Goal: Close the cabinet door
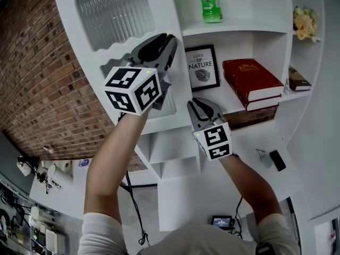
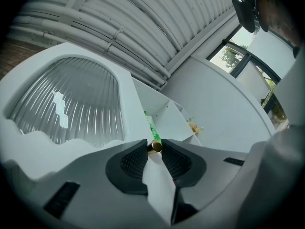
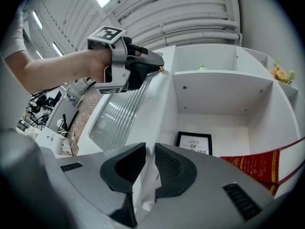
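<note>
Gripping the brass knob (image 2: 155,148) on the cabinet door (image 1: 114,15), your left gripper (image 1: 168,42) has both jaws closed onto it. Ref. left gripper view: the knob sits right betw. the ribbed pads (image 2: 131,163), at their tips.

Door pos.: open, swung out to the left of the shelf unit (image 1: 239,31). It is a white frame w/ a ribbed glass panel (image 2: 66,104). The knob is on the free edge, the side toward the shelves. In the right gripper view the door (image 3: 126,113) stands at an angle beside the open compartment. There the left gripper (image 3: 159,68) shows high up at the door's edge.

Your right gripper (image 1: 197,104) hangs lower, near the door's lower part and in front of the compartment w/ the framed print (image 1: 202,68). Its jaws are nearly together, a thin slit only, w/ nothing betw. them. Contact w/ the door: cannot tell.

Shelf contents:
- Green bottle (image 1: 210,1) upright on the upper shelf.
- Framed print, reading "LOVE OF NATURE", at the back of the middle compartment.
- Red book (image 1: 251,78) lying flat to the print's right, on top of another book.
- Flowers (image 1: 304,24) at far right.

Brick wall (image 1: 37,89) to the left of the door.
</note>
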A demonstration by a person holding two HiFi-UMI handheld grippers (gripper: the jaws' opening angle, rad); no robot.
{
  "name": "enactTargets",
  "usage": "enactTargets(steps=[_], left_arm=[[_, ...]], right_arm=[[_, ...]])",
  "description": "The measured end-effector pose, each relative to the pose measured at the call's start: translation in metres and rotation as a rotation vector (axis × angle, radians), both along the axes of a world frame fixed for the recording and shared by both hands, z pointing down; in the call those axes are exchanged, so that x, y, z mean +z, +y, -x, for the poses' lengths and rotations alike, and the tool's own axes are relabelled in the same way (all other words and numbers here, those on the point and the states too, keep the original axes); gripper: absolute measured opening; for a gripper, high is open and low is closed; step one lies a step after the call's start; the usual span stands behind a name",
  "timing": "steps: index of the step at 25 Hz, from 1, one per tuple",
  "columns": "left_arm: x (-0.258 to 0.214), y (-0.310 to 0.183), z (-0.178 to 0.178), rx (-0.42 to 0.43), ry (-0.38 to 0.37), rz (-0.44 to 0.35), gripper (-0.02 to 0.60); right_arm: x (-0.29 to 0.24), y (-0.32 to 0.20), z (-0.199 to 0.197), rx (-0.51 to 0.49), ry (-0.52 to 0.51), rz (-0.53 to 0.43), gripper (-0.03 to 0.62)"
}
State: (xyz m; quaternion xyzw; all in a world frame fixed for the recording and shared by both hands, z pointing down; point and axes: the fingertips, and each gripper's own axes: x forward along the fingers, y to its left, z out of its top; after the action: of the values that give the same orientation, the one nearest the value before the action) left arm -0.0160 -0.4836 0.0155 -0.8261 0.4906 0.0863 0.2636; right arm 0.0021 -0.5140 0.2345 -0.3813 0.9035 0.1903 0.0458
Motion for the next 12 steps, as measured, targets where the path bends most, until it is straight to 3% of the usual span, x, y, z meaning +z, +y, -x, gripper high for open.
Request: enactTargets(steps=[7, 12], left_arm=[[0.001, 0.005, 0.001, 0.013, 0.002, -0.010, 0.084], [0.002, 0.015, 0.004, 0.030, 0.009, -0.026, 0.084]], right_arm=[[0.000, 0.002, -0.001, -0.007, 0.013, 0.026, 0.070], [-0.015, 0.010, -0.009, -0.019, -0.033, 0.014, 0.069]])
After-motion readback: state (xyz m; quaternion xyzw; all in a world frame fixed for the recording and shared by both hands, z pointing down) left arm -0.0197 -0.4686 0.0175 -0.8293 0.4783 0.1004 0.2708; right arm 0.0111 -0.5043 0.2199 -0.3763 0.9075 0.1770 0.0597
